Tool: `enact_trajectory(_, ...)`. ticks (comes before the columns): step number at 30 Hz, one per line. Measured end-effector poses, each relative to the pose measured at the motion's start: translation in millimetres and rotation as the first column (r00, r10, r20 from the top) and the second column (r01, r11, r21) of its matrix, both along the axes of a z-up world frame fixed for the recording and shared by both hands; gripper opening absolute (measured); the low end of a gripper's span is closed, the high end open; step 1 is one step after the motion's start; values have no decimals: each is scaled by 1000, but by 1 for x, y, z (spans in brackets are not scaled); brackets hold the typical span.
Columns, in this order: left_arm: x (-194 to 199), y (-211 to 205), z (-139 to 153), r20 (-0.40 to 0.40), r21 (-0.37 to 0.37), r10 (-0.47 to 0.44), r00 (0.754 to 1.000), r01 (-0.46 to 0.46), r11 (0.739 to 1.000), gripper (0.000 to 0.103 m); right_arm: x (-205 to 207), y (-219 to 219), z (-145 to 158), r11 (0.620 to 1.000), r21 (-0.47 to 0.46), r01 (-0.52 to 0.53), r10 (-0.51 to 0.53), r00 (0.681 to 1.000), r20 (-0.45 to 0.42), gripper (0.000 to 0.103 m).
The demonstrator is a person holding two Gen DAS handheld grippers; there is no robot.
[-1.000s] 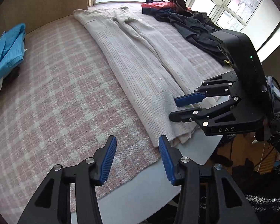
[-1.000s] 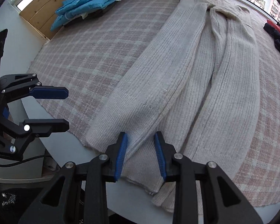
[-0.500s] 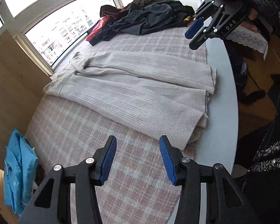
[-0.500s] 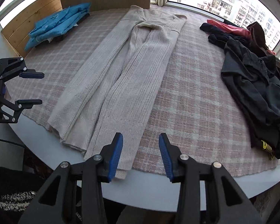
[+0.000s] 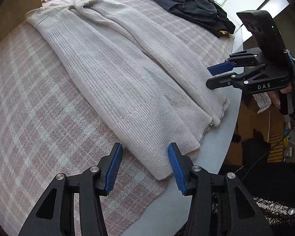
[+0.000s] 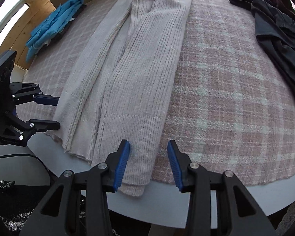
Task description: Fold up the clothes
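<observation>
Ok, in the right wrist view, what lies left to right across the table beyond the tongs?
Left tongs → blue clothes → cream knit garment → bare pink plaid cloth → dark clothes pile.

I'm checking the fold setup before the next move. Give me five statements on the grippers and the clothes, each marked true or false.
1. The left gripper is open. True.
2. The right gripper is clamped on the hem. False: it is open, holding nothing.
3. The cream knit garment lies lengthwise on the checked pink cloth. True.
4. The blue clothes lie on top of the knit garment. False: they lie apart, at the far left edge.
5. A pile of dark clothes lies to the right of the knit garment in the right wrist view. True.
</observation>
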State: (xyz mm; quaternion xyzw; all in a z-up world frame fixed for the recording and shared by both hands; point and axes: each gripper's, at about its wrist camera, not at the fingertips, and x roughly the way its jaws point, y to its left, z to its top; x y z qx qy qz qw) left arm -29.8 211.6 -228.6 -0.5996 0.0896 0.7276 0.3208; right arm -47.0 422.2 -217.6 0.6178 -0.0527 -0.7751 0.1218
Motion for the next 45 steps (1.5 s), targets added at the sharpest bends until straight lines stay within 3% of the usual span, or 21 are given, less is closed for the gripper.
enact_trajectory(3,0,5,1,24,13,69,997,-69,998,47,-1,-1,-2,999,-7,-45,45,999,-14,40)
enact_trajectory(5,2,10,0,28,2,109,994,-109,994,48,0,-3,-2,993,-3,-118,118,993,-22,44)
enact_trajectory(8,6,18,-1,20,-25,152,988,-151,988,48,6,-4,-1,990,-7,-144,144,988,-56,47)
enact_trajectory(13,12,26,-5,0,-55,171,985,-171,984,32,13,-6,-1,978,-13,-208,206,973,-103,49)
enact_trajectory(15,12,28,-4,3,-49,172,985,-172,984,18,13,-8,-1,972,-26,-233,229,967,-109,45)
enact_trajectory(18,16,34,-2,-31,-66,149,988,-151,986,12,13,-9,0,962,-48,-268,261,959,-114,26)
enact_trajectory(22,10,31,12,-27,28,154,988,-153,988,11,6,-9,7,962,-140,-233,227,972,-53,16)
enact_trajectory(26,-9,20,53,-74,150,167,983,-154,976,11,-7,-6,48,943,-261,-205,183,977,-107,15)
enact_trajectory(31,-44,-1,112,-163,285,191,968,-139,948,11,-56,-1,106,923,-340,-182,125,975,-183,15)
enact_trajectory(38,-137,-15,166,-281,326,214,936,-117,938,11,-158,9,160,893,-431,-130,24,970,-242,15)
enact_trajectory(42,-196,-20,171,-277,336,255,926,-155,929,11,-225,6,166,892,-444,-85,-20,974,-226,15)
enact_trajectory(45,-232,-25,159,-246,337,281,928,-190,922,11,-265,9,156,900,-433,-50,-40,980,-197,15)
